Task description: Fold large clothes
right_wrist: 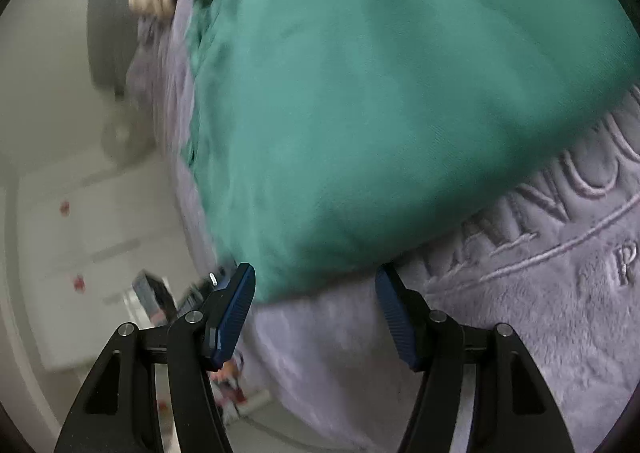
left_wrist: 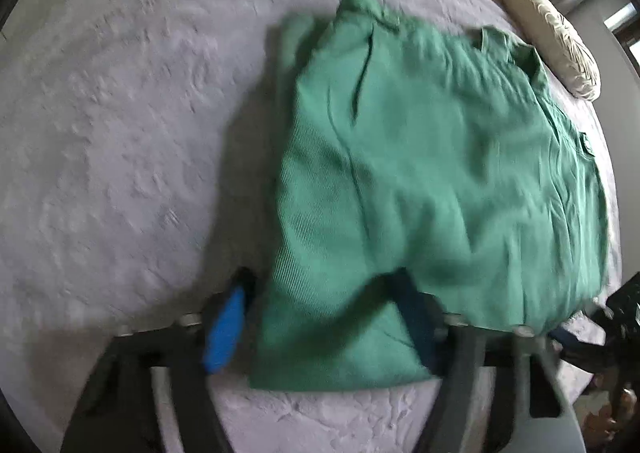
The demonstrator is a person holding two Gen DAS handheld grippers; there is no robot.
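Green ribbed cotton garment [left_wrist: 420, 157] lies partly folded on the fluffy grey blanket [left_wrist: 120, 133], with a cream patterned pillow [left_wrist: 560, 49] beyond it. Your left gripper [left_wrist: 320, 329] has its blue-padded fingers [left_wrist: 224, 333] spread wide around the garment's near edge. Your right gripper [right_wrist: 316, 317] is likewise spread apart, its tips just beside the hem, gripping nothing.

Green garment [right_wrist: 380, 93] blurred, seemingly between parted fingers [right_wrist: 234, 313]

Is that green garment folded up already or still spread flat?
Partly folded: the green garment lies on the grey blanket with one layer doubled over another along its left edge.
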